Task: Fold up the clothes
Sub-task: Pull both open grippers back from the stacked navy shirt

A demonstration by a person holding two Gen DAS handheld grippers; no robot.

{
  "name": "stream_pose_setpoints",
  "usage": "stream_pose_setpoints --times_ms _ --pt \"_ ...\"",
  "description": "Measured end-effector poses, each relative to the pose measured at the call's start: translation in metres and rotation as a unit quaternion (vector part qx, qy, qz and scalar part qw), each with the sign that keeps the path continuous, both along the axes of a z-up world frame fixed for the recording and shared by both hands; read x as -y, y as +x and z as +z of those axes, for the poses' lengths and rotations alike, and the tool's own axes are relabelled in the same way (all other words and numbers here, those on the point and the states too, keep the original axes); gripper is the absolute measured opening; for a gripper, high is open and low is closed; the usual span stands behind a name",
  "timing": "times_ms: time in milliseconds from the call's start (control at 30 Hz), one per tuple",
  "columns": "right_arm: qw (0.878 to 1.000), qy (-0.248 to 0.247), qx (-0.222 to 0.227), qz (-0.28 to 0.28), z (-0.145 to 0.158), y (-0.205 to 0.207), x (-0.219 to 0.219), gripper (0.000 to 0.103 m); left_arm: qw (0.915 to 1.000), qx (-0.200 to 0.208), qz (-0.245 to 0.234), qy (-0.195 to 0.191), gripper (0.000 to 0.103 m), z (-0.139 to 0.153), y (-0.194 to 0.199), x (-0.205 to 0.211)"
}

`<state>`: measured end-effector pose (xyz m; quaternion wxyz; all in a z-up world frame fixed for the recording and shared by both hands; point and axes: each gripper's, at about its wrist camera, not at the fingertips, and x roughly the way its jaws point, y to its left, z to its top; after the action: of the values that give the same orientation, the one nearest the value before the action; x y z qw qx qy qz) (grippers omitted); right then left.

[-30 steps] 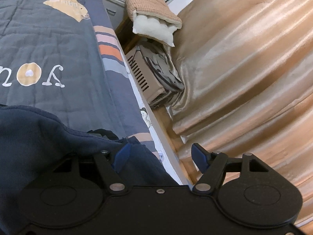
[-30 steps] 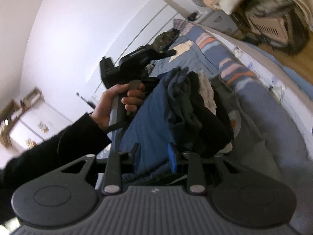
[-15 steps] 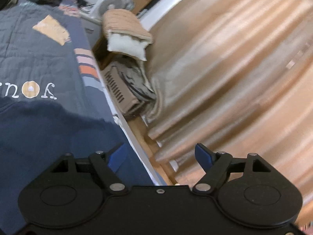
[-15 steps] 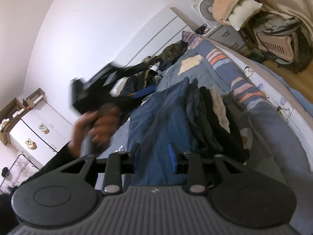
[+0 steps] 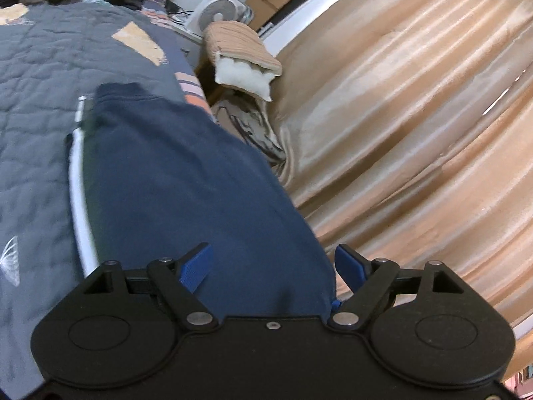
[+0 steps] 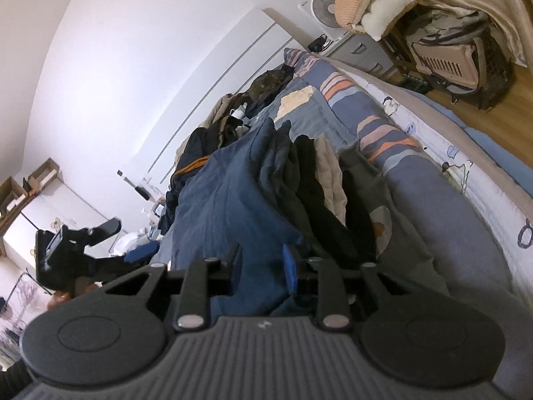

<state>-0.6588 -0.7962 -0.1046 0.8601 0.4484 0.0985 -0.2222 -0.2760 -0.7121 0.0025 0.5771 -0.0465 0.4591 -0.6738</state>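
Navy-blue sweatshirt fabric [image 5: 186, 180] fills the middle of the left wrist view, stretched flat over the grey quilted bedspread [image 5: 36, 76] with a white cord or stripe [image 5: 78, 180] running along its left edge. The left gripper [image 5: 273, 266] stands wide with its jaws opening; the cloth passes under and between the blue pads [image 5: 195, 268], yet neither pad presses on it. Beyond the bed edge hangs a shiny beige curtain [image 5: 416, 116], and near it a tan knitted cushion with white filling [image 5: 243, 63] sits above a patterned bag [image 5: 256, 126], with a white box fan [image 5: 216, 13] behind.

In the right wrist view the right gripper [image 6: 261, 266] is narrow and its jaws are closing, with a fold of the same blue garment [image 6: 230, 206] between the fingers; the pads seem to bear on it, though the cloth hides the contact itself. To the right of that garment lies a bunched heap of dark, black and cream clothes [image 6: 319, 180] on the bedspread, whose striped orange and blue border [image 6: 376, 133] runs along the mattress edge. At the left edge the other gripper [image 6: 133, 250] shows, blurred, carried by a hand [image 6: 66, 295] in a dark sleeve. More dark clothing [image 6: 233, 113] is piled against the white wall [image 6: 133, 50] at the head of the bed.
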Motion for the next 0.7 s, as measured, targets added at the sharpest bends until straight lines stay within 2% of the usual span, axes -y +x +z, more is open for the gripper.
stream_pose_setpoints --times_ms 167,200,300,467,533,700 --pt "1.000 -0.001 -0.014 -0.006 0.010 0.003 -0.005 0.027 0.9996 0.024 0.006 0.012 0.085 0.003 -0.009 -0.024" --pt "1.000 -0.006 -0.021 -0.006 0.014 0.004 -0.008 0.030 0.9993 0.033 0.007 0.014 0.086 0.004 -0.012 -0.028" --pt "0.999 -0.021 -0.045 -0.008 0.025 0.006 -0.016 0.033 0.9972 0.070 0.014 0.024 0.095 0.009 -0.022 -0.038" --pt "0.994 -0.051 -0.090 -0.022 0.046 0.009 -0.033 0.044 0.9881 0.149 0.020 0.034 0.099 0.021 -0.041 -0.052" --pt "0.991 -0.068 -0.115 -0.031 0.054 0.011 -0.041 0.053 0.9834 0.177 0.023 0.030 0.100 0.027 -0.050 -0.060" --pt "0.980 -0.086 -0.169 -0.050 0.069 0.014 -0.058 0.065 0.9723 0.230 0.033 0.028 0.103 0.037 -0.069 -0.074"
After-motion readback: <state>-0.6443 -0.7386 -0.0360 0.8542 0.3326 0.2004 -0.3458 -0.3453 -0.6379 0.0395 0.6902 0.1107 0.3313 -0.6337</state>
